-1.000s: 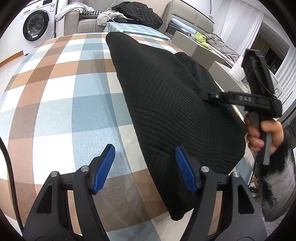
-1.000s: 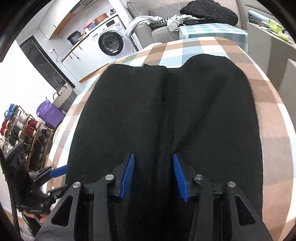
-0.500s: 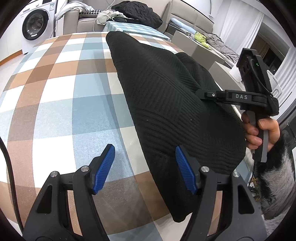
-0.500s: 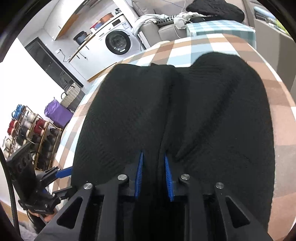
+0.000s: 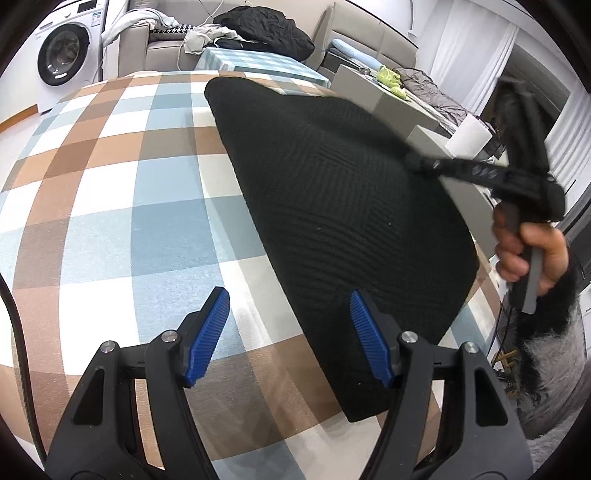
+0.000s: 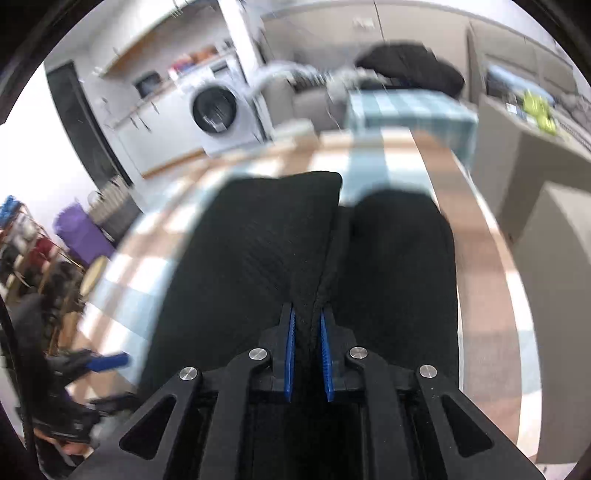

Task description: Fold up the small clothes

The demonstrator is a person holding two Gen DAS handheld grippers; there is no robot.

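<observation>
Black knit garment point(image 5: 332, 206): on checked worktop point(image 5: 110, 206), one fold lifted. Right gripper point(image 6: 306, 354): jaws just closing, clamped on that fold. Left gripper point(image 5: 290, 332): jaws apart, empty, beside garment edge.

Each camera looks forward and down along its own jaws, close over the desk point(image 5: 110, 206). Both views share the black garment point(image 5: 332, 206) and the washing machine point(image 6: 218, 110) beyond.

A checked cloth point(image 5: 110, 206) in brown, blue and white fills the lower left of the left view. A washer point(image 5: 64, 62) stands at upper left, a sofa point(image 5: 162, 48) with a black heap point(image 5: 266, 27) at top centre. A white roll point(image 5: 471, 138) sits at right. A purple bag point(image 6: 79, 232) shows at the right view's left edge.
</observation>
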